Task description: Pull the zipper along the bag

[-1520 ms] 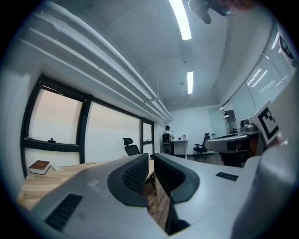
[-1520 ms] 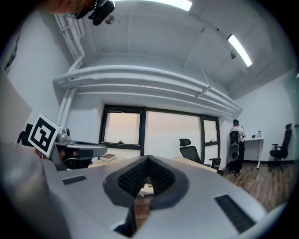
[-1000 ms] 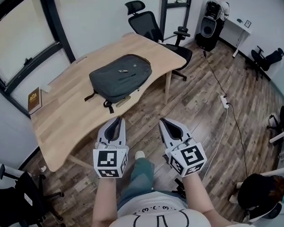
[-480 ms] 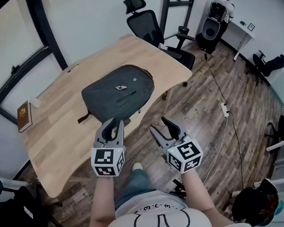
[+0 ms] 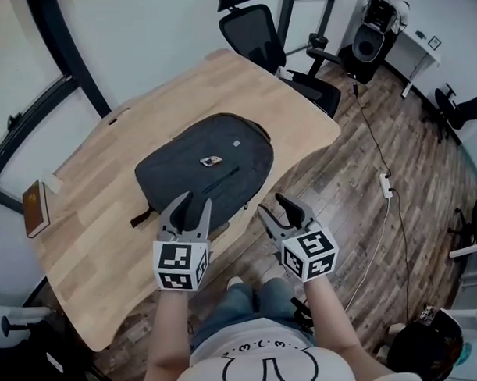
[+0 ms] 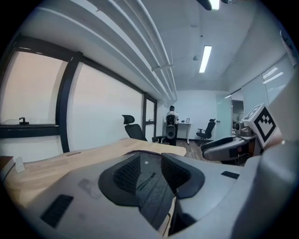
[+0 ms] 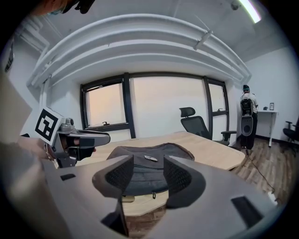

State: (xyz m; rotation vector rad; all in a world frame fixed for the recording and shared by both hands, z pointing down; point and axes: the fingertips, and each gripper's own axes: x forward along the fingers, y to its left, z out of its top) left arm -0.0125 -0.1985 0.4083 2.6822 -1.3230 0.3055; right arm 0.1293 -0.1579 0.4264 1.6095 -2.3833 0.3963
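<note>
A dark grey backpack (image 5: 210, 167) lies flat on the wooden table (image 5: 99, 222), a zipper line (image 5: 222, 179) running across its front. My left gripper (image 5: 194, 201) hovers over the bag's near edge; its jaws have just been opening and nothing is between them. My right gripper (image 5: 272, 206) hangs past the table's edge, to the right of the bag; its jaws have also just been opening and are empty. The left gripper view shows the bag (image 6: 152, 186) between that gripper's (image 6: 150, 170) pads. The right gripper view shows the bag (image 7: 145, 158) ahead of that gripper (image 7: 148, 175), with a small zip pull (image 7: 153, 195) hanging at its near edge.
A brown book (image 5: 34, 208) lies at the table's left edge. A black office chair (image 5: 256, 29) stands behind the table, a speaker (image 5: 374, 36) beyond it. A power strip with cable (image 5: 387, 184) lies on the wood floor at right.
Both grippers have moved forward to the table's near edge by the bag. Both went from shut to open, the right first.
</note>
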